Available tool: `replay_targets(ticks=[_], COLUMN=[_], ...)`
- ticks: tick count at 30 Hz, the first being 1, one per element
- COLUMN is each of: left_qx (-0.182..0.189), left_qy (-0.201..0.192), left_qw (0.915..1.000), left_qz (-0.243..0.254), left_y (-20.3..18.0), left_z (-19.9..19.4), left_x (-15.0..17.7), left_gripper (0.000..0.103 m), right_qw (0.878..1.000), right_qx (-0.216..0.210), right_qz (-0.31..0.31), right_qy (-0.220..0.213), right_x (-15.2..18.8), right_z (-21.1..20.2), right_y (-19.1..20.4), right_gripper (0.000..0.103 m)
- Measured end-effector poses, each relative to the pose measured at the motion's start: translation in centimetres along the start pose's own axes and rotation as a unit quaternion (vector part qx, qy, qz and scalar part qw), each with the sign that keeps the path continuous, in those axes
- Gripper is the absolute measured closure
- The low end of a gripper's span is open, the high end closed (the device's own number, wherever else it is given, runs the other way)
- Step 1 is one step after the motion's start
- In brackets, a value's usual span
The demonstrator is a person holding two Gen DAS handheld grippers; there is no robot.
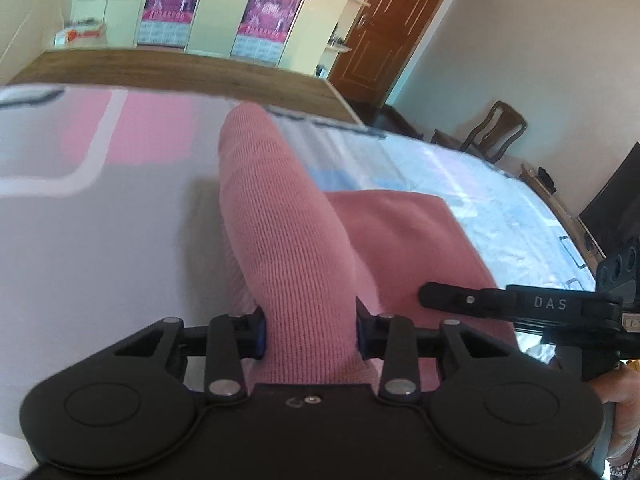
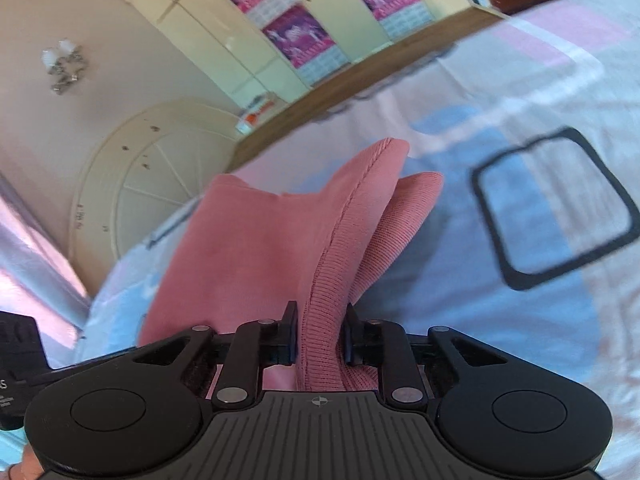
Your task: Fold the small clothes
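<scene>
A pink knit garment (image 1: 288,216) lies on the bed. My left gripper (image 1: 310,330) is shut on a ribbed part of it, which stretches forward from the jaws and is lifted off the sheet. The rest of the garment spreads flat to the right. My right gripper (image 2: 320,334) is shut on another ribbed edge of the pink garment (image 2: 248,248), with the seam running away from the jaws. The right gripper also shows in the left wrist view (image 1: 520,304) at the right, over the garment's near edge.
The bed sheet (image 1: 100,240) is pale with pink, blue and dark-outlined squares (image 2: 552,208). A wooden bed end (image 1: 180,68), cream wardrobes with posters (image 1: 264,8), a brown door (image 1: 392,28), a chair (image 1: 496,132) and a dark screen (image 1: 616,204) surround it.
</scene>
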State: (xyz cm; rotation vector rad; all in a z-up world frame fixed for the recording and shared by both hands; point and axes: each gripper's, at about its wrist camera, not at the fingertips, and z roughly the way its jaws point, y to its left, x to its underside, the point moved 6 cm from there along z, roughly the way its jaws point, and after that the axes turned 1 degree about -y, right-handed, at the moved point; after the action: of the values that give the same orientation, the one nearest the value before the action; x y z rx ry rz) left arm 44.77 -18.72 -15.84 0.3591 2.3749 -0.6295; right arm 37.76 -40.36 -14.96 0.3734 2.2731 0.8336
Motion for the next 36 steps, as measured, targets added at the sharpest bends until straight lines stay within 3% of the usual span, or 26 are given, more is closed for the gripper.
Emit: replay_targets(ticks=[6, 10, 16, 23, 31, 36], left_qx=[-0.009, -0.025, -0.045, -0.067, -0.090, -0.097], left_qy=[-0.029, -0.044, -0.057, -0.053, -0.041, -0.041], left_qw=[0.9995, 0.9987, 0.9969, 0.9955, 0.9937, 0.9916], left_qz=[0.004, -0.006, -0.027, -0.042, -0.052, -0.074], left_y=[2.4, 6.6, 16.6, 27.6, 36.8, 38.4], left_z=[-4.9, -8.9, -15.3, -19.1, -19.7, -18.9], left_x=[-1.4, -1.6, -1.3, -0.8, 0.8, 2.8], left_gripper=[0.068, 0.068, 0.068, 0.068, 0.065, 0.050], right_qw=[0.999, 0.998, 0.996, 0.995, 0.996, 0.997], right_qx=[-0.034, -0.054, -0.077, -0.080, -0.047, 0.017], right_qz=[-0.019, -0.032, -0.043, -0.051, -0.058, -0.048], right_qy=[-0.005, -0.001, 0.014, 0.035, 0.057, 0.055], right_x=[0.5, 1.4, 4.5, 8.5, 11.6, 12.1], right_z=[0.8, 3.1, 9.0, 17.5, 24.6, 25.4], right_y=[6.0, 11.5, 20.6, 28.7, 30.8, 27.1], right_gripper=[0.083, 0.083, 0.083, 0.083, 0.083, 0.083])
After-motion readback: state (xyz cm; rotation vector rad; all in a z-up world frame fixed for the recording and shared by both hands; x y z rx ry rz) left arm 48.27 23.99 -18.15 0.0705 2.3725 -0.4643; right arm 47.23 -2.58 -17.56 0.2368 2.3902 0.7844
